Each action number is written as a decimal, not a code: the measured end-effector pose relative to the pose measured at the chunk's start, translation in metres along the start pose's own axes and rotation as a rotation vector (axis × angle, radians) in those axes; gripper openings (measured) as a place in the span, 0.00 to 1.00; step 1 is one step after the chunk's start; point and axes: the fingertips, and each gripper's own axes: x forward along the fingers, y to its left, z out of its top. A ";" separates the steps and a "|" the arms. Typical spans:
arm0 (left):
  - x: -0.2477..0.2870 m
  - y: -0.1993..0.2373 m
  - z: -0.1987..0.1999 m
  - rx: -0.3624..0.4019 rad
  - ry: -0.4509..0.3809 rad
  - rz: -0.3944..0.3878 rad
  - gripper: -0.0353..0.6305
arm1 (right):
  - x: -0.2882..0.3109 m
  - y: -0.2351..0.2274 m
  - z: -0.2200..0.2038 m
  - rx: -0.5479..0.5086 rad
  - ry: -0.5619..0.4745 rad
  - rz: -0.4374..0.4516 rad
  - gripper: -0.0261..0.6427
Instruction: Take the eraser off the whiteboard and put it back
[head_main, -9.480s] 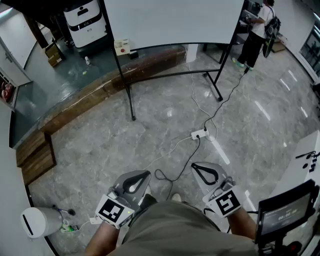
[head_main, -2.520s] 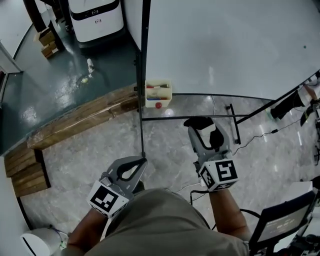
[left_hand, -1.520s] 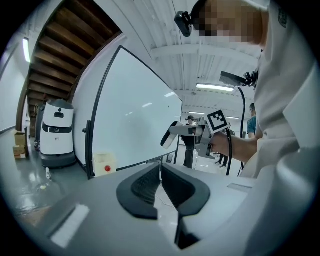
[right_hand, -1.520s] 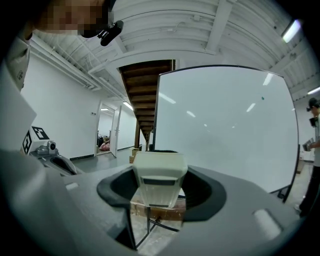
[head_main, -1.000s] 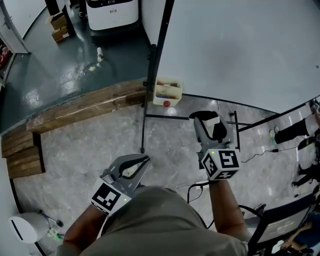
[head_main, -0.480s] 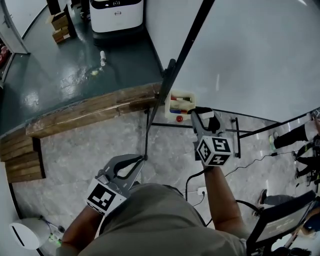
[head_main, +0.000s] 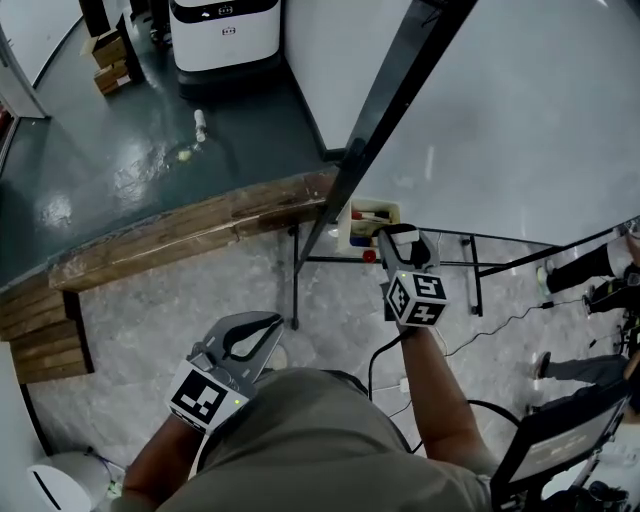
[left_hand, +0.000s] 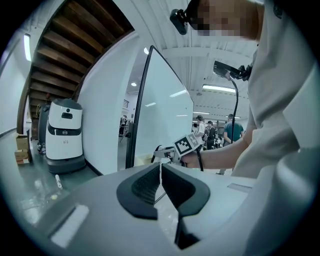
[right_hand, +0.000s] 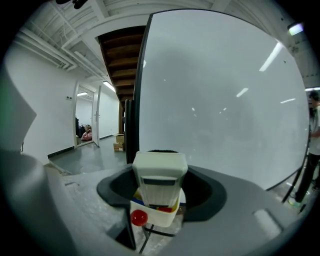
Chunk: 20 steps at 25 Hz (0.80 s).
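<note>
The right gripper (head_main: 401, 240) was clamped on the eraser (right_hand: 160, 176), a pale plastic block with a grey band across its face. Its jaws stood wide, one on each long side of the block. The eraser hung upright just above the cream tray (right_hand: 156, 216), which sat at the lower corner of the whiteboard (right_hand: 225, 100) beside the black frame post (right_hand: 133, 120). A red round magnet (right_hand: 139, 217) sat on the near wall of that tray, and marker ends showed inside it. Whether the eraser's underside already touched the tray could not be told.

The left gripper (left_hand: 160, 174) was pressed shut on nothing, held low and well back from the tray.

The eraser looked light and rigid in its shell, probably with a soft felt face (not visible from here). Smooth plastic flanks can slip under a loose pinch, so the sound hold is the one shown: across the narrow width, on the hard sides, near the middle of its length. It seemed unlikely to break if dropped, though it could bounce out of the tray.
</note>
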 end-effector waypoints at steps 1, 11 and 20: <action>0.000 0.003 -0.001 0.000 0.004 -0.003 0.08 | 0.004 -0.001 -0.004 -0.001 0.007 -0.007 0.43; 0.012 0.012 -0.007 -0.012 0.036 -0.041 0.08 | 0.023 -0.002 -0.036 -0.020 0.058 -0.041 0.43; 0.016 0.007 -0.006 -0.008 0.045 -0.040 0.08 | 0.023 0.001 -0.038 -0.060 0.040 -0.032 0.44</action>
